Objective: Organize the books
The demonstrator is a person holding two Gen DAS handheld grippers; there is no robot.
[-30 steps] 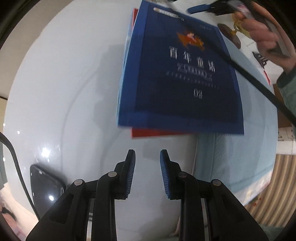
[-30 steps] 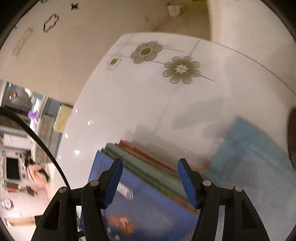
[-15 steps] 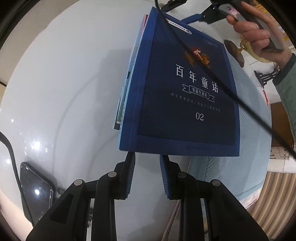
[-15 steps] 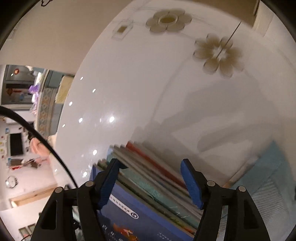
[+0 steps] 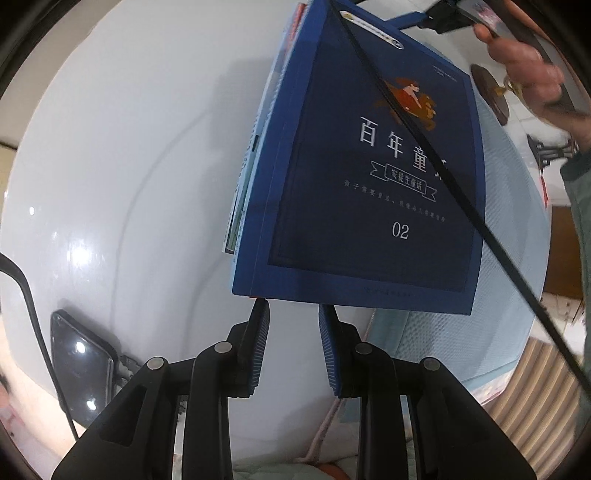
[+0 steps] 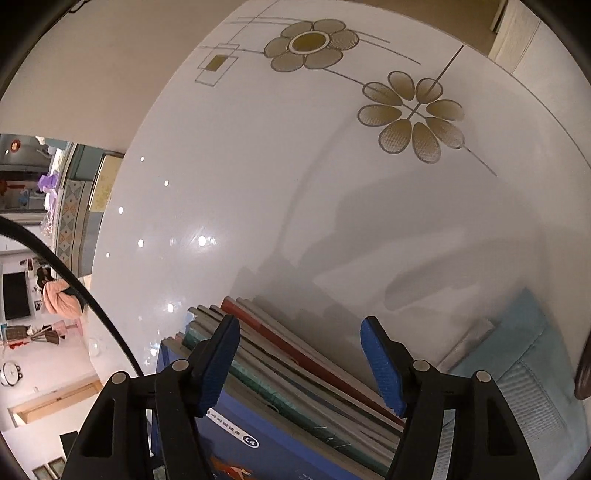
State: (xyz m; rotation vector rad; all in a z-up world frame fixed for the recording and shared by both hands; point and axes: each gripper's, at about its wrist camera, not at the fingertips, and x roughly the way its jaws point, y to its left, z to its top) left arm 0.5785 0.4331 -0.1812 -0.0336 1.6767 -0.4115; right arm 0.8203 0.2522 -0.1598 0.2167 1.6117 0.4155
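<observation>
A stack of several thin books (image 5: 258,155) stands tilted up off the white table, topped by a dark blue book marked "02" (image 5: 373,177). My left gripper (image 5: 293,314) is open, its fingertips just below the stack's near edge. My right gripper (image 6: 299,328) is open and wide, its fingers on either side of the stack's far end (image 6: 295,373), where spines in red, green and grey show. Whether its pads touch the books I cannot tell. The right gripper also shows at the top of the left wrist view (image 5: 436,18).
A black phone (image 5: 81,365) lies on the table (image 5: 129,147) at the lower left. A light blue quilted mat (image 5: 509,295) lies under and to the right of the books. A dark round stand (image 5: 491,92) sits at the far right. Flower prints (image 6: 412,114) mark the table's far side.
The book stack has tilted up from lying flat and come nearer my left gripper. The right gripper has moved down over the stack's far end.
</observation>
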